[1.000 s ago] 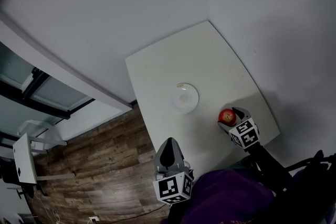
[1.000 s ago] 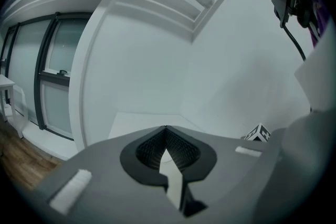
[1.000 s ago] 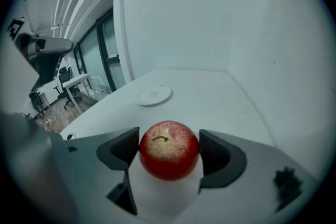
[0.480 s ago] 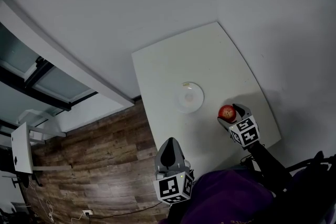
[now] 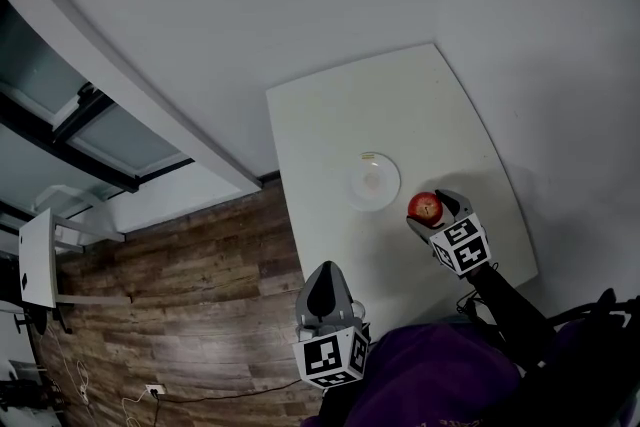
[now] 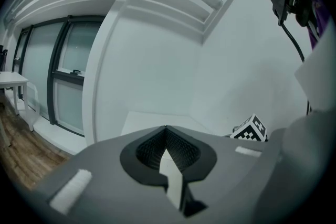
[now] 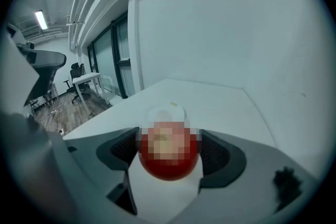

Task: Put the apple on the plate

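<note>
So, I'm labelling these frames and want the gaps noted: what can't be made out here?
Right gripper view: a mosaic patch blurs the top of the apple; the apple hides most of the plate.
Head view: the mark on the plate rim is too small to identify.

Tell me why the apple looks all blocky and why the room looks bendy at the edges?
Right gripper view: a mosaic patch laid over the picture covers the top of the apple; its red underside shows clear. Both gripper views: wide-angle lenses bend straight lines and darken the corners. Head view: sharp, evenly lit.
</note>
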Demonstrator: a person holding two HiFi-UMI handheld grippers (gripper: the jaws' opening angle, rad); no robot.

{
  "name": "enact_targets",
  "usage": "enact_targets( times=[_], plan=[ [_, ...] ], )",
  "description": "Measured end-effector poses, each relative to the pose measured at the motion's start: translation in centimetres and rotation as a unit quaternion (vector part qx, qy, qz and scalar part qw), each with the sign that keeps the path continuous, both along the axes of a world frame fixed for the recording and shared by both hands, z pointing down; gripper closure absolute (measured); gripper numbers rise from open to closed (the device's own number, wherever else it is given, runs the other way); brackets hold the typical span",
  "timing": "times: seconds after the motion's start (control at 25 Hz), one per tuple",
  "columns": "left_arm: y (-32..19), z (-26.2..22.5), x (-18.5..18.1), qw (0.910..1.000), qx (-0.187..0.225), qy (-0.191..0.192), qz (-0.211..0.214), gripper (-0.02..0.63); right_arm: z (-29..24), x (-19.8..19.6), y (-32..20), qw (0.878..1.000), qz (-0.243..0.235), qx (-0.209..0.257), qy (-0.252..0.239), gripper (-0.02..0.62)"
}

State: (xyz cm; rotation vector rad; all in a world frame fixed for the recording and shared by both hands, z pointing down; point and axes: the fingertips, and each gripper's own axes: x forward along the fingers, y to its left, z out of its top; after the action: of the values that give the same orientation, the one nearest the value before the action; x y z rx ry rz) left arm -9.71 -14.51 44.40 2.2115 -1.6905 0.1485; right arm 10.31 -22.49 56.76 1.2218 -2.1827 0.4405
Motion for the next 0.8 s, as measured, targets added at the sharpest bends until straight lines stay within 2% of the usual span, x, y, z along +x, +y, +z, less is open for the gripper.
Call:
enact_targets(
  times=[0.56,0.8],
  plan=[
    [0.8,0.7,-1.4,0.9997,-0.007,0.003,-0.024,0.601,-0.3,-4.4,-2.5,0.998,-0.054,0.016,0.002,0.242],
    [0.6,0.9,-1.9,0.9995,-0.009,0.001,-0.030,0.601,-0.3,-5.8,-3.8,0.998,-0.063,0.017,0.000,0.242]
  ],
)
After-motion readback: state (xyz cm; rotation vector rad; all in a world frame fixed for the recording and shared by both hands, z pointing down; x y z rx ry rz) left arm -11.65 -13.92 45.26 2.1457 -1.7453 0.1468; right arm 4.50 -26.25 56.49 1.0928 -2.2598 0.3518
